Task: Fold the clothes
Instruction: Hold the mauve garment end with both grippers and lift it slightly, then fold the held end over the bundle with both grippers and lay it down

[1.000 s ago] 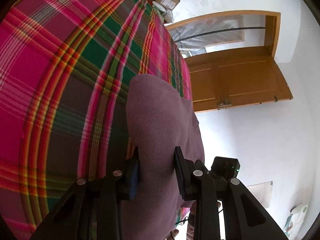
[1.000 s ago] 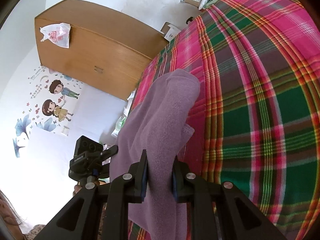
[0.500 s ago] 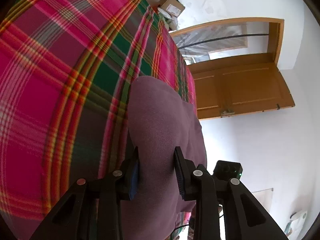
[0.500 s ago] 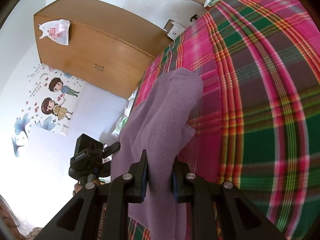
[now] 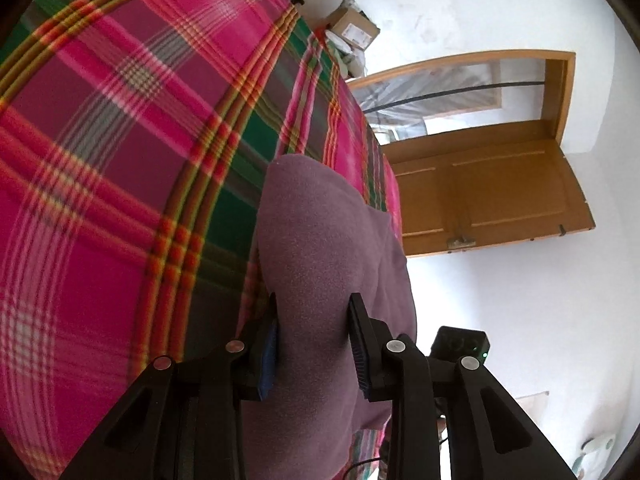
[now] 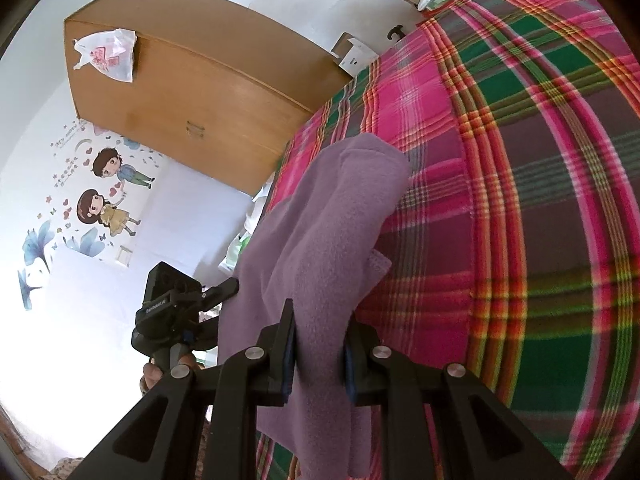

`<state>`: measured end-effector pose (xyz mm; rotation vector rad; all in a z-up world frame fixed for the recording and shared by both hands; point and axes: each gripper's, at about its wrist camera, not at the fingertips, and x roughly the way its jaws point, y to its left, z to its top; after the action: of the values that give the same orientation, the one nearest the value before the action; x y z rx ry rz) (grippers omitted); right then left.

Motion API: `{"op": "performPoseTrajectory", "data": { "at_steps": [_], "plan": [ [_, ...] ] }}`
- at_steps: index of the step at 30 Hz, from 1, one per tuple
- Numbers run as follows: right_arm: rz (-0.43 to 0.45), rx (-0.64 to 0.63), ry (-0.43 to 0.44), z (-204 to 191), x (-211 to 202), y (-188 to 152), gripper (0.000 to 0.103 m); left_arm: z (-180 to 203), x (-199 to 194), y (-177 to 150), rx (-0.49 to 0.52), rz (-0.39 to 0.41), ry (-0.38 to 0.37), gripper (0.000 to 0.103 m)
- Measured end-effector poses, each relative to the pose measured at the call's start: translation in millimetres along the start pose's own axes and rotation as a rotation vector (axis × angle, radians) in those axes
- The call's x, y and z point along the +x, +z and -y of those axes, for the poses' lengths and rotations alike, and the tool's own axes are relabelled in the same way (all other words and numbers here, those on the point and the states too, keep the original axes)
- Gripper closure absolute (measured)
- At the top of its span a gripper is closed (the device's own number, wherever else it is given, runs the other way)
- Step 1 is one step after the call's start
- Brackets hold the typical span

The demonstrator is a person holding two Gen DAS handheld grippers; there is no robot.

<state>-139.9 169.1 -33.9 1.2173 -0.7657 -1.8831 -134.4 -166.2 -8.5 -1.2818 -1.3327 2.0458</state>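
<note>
Your left claw (image 5: 314,340) is clamped on a thick fold of the purple fleece garment (image 5: 320,248), with the fabric bulging up between the two fingers and filling the gap completely. Your right claw (image 6: 318,350) is pinching another bunched part of the same purple fleece garment (image 6: 320,232), its jaws set narrower than the left pair and pressed against the cloth on both sides. From each claw the fleece runs forward and drapes down onto the plaid bedspread (image 5: 120,160), which covers the bed in pink, green and orange checks; the far end of the garment rests on that cover near the bed's edge, while the held parts are raised off it. In the right wrist view you can see your left hand (image 6: 154,376) wrapped around the handle of the other device, just beside the hanging fleece. Beyond the bed on that side stand a wooden wardrobe (image 6: 192,92) with a plastic bag (image 6: 106,54) on it and cartoon wall stickers (image 6: 100,196) below. In the left wrist view a wooden door (image 5: 488,196) stands open beyond the bed's edge, and a cardboard box (image 5: 354,30) sits past the far corner.
</note>
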Motion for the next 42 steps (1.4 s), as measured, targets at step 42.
{"op": "performPoseTrajectory", "data": {
  "at_steps": [42],
  "plan": [
    [0.108, -0.407, -0.292, -74.1, 12.1, -22.6, 0.067, 0.6, -60.4, -10.3, 0.119, 0.158, 0.126, 0.07]
  ]
}}
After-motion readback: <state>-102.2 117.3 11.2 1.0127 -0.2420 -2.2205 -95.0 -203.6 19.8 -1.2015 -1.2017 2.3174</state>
